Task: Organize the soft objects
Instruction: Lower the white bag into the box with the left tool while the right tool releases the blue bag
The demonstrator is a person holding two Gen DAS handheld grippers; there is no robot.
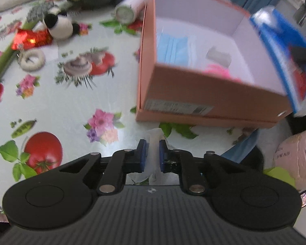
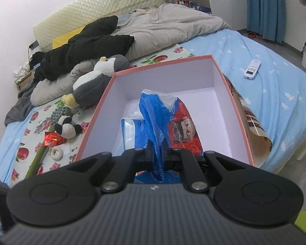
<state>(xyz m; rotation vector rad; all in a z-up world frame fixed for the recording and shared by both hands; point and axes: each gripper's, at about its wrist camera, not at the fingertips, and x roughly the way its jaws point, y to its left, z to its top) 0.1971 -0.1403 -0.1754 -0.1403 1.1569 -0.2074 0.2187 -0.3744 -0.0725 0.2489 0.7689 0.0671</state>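
Bed [image 2: 255,65] with quilted headboard [image 2: 104,10]; teal curtains [image 2: 265,8]; white walls [image 2: 20,4].

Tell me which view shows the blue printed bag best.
The right wrist view. There the blue printed bag is sharp and central, hanging over the open box with the right gripper shut on it. The left wrist view catches only a blurred strip of it at the box's right edge.

One pink box [image 2: 95,114], two plush toys — panda [image 2: 68,129], penguin [image 2: 93,85] — one remote [image 2: 252,69].

Matt cardboard box [image 2: 95,110], glossy plastic bag [image 2: 163,114], shiny patterned tablecloth [image 1: 71,110].
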